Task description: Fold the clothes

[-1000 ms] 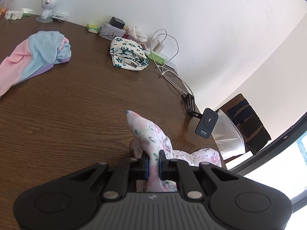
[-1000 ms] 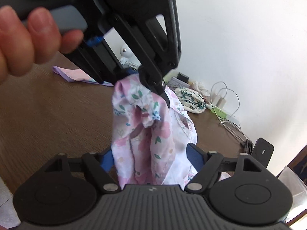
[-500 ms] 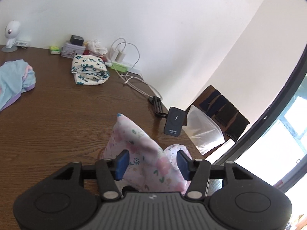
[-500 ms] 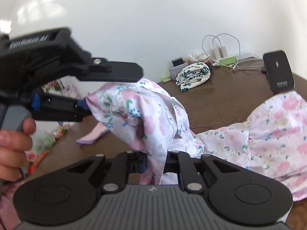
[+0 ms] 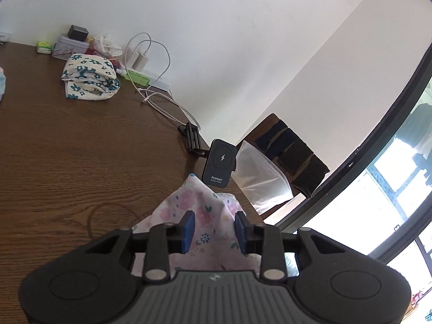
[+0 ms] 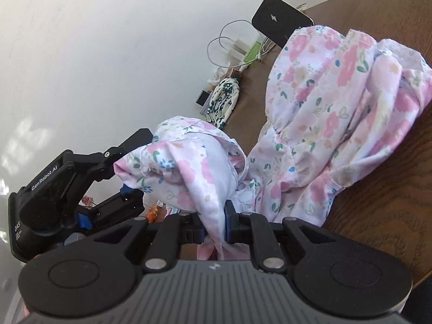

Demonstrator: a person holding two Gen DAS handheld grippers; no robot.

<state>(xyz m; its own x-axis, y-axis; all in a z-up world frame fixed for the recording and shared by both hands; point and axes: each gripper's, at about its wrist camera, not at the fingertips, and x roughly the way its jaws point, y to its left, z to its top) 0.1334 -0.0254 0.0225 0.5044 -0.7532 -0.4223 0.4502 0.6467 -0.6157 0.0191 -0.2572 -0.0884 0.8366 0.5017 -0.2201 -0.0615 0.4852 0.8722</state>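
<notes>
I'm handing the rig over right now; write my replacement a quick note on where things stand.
Left hand-held gripper: open, pink floral garment between its fingers, not pinched.
Right hand-held gripper: shut on a bunched part of that garment.
The rest of the garment lies crumpled on the wooden table. A folded green-floral cloth sits near the wall.
Nothing folded on this one yet; spread it flat, then fold.

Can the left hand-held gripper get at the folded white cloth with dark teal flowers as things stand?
Probably yes: the left hand-held gripper stands open, only bare brown wooden table lies before the folded white cloth with dark teal flowers, though pink floral fabric sits between its fingers.
</notes>
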